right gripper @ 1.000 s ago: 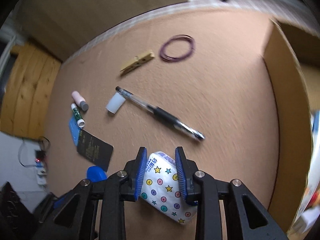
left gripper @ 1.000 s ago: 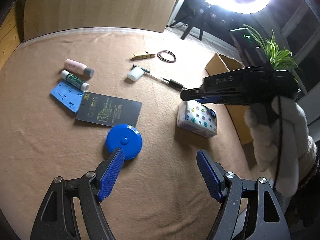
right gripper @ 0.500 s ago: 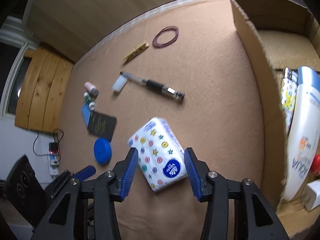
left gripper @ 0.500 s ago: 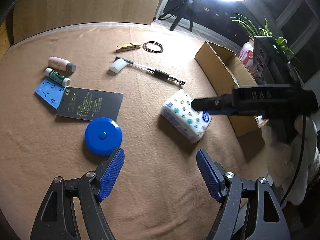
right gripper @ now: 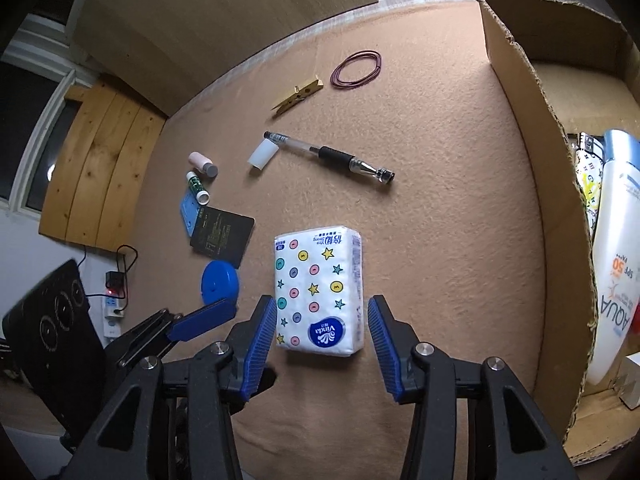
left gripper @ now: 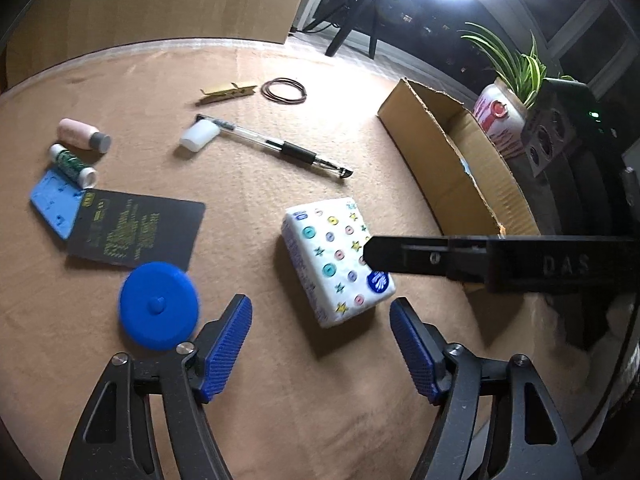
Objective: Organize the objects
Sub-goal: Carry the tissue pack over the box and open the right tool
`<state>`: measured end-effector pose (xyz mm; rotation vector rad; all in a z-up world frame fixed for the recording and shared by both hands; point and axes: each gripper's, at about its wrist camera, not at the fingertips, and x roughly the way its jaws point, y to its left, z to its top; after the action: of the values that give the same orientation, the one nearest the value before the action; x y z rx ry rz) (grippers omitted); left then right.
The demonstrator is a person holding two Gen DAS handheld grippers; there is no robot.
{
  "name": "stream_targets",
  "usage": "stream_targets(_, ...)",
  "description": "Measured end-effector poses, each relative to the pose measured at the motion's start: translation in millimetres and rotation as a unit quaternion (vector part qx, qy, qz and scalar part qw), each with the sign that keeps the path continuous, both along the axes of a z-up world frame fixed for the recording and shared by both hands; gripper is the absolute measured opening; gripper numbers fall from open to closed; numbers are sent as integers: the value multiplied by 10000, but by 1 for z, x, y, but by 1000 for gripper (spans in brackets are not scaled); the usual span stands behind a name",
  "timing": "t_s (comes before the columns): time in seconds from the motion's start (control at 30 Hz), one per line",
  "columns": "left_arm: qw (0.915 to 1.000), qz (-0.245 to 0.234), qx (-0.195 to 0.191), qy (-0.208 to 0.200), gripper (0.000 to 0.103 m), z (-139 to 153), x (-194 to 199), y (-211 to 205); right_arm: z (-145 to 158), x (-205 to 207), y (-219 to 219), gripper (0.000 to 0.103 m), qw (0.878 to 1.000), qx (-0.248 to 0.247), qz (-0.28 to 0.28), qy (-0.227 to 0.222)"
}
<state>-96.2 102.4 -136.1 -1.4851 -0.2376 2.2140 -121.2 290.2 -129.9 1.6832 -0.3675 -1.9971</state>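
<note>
I've let the tissue pack point(right gripper: 319, 293) drop from my right tongs point(right gripper: 322, 334) onto the bench point(right gripper: 440, 200) (short of the cardboard box point(right gripper: 532, 184)), jaws narrowing unloaded; left tongs point(left gripper: 320, 346) closing, empty.

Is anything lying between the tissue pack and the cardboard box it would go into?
Nothing visible does. In the right wrist view the tissue pack lies flat on the cloth, and only bare cloth separates it from the near wall of the cardboard box. The pen lies farther back, off that path.
</note>
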Motion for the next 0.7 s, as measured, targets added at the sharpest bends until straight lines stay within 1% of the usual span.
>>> stream_targets(0.07,10000,-58,28,-54,68,-4,-3,6,-1,0,-2,39,10000,13,68,-6)
stream_targets(0.13,9999,-101,29,-91,67,-7,-5,12,-3,0,-4,39,9999,31,117,-17)
stream_targets(0.37,9997,-147,85,-180,58,-13,-10,25,-10,0,-11,36,9997,72,222,-66)
stream_targets(0.5,9998,-117,26,-142,57,-15,-10,28,-11,0,-14,35,9995,184,274,2)
stream_targets(0.57,9999,-75,10,-133,51,-15,-11,27,-10,1,-13,33,9995,192,265,23)
stream_targets(0.7,9999,-63,15,-127,51,-12,-11,28,-5,3,-10,32,9995,196,217,111)
